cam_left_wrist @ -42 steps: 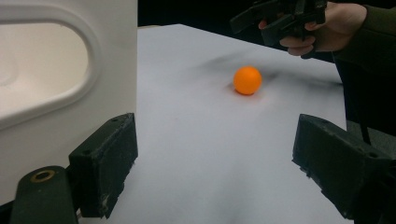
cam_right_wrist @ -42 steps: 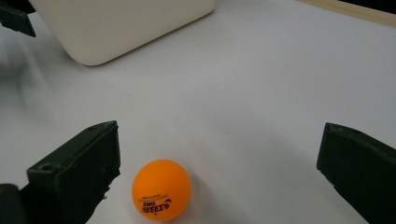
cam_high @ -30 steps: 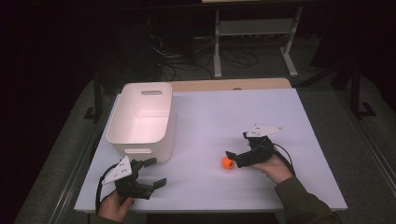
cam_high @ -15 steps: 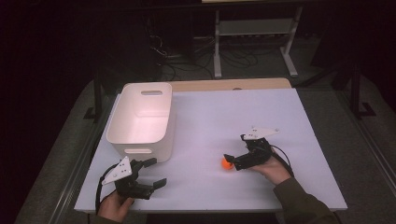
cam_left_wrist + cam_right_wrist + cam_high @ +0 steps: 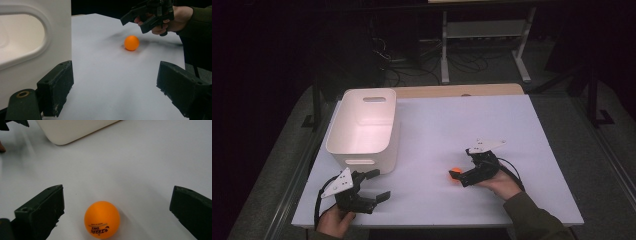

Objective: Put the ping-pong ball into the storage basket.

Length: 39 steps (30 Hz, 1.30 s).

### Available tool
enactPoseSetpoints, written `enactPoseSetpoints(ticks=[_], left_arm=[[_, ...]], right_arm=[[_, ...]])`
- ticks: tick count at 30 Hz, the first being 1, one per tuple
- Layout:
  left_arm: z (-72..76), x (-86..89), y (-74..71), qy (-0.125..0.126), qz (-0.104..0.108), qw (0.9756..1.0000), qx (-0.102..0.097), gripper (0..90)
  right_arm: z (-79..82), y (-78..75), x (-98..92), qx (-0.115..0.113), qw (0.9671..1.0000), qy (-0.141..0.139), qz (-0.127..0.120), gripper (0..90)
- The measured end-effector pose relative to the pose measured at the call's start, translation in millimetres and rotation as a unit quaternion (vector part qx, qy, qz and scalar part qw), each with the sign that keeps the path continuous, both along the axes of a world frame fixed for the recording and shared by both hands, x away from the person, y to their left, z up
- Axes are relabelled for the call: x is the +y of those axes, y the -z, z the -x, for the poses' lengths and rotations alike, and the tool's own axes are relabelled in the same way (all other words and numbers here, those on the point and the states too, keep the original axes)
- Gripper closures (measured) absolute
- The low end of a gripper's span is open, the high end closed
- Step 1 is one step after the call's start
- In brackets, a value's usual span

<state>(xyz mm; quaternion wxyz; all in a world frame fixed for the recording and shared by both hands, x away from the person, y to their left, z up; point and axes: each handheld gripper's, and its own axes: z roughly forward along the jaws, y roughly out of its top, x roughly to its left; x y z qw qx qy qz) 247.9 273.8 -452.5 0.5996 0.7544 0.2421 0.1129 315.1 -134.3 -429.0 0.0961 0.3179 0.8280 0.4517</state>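
Small orange plastic ping-pong ball (image 5: pixel 102 219): light, smooth, prone to rolling; best pinched across its widest middle. Right gripper (image 5: pixel 117 213) open astride it; left gripper (image 5: pixel 115 85) open, well apart.

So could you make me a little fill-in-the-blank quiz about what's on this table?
1. The ball lying between the right gripper's jaws is coloured ____.
2. Those jaws stand ____, not touching it.
3. The white bin sits nearest the ____ gripper.

Missing words: orange; open; left
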Motion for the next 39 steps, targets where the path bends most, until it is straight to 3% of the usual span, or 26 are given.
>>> enactPoseSetpoints(ticks=[5,11,39], left_arm=[[-0.1,0.1,0.0,0.0,0.001,1.0,0.0,13.9],[-0.1,0.1,0.1,0.0,0.001,1.0,0.001,13.9],[-0.1,0.2,0.1,0.0,0.002,1.0,0.001,13.9]], right_arm=[[1.6,2.9,2.8,-0.006,1.0,-0.004,0.006,0.0],[3.0,6.7,5.7,0.003,0.9999,-0.009,0.01,0.0],[7.4,20.0,16.2,0.007,0.9986,-0.025,0.045,0.0]])
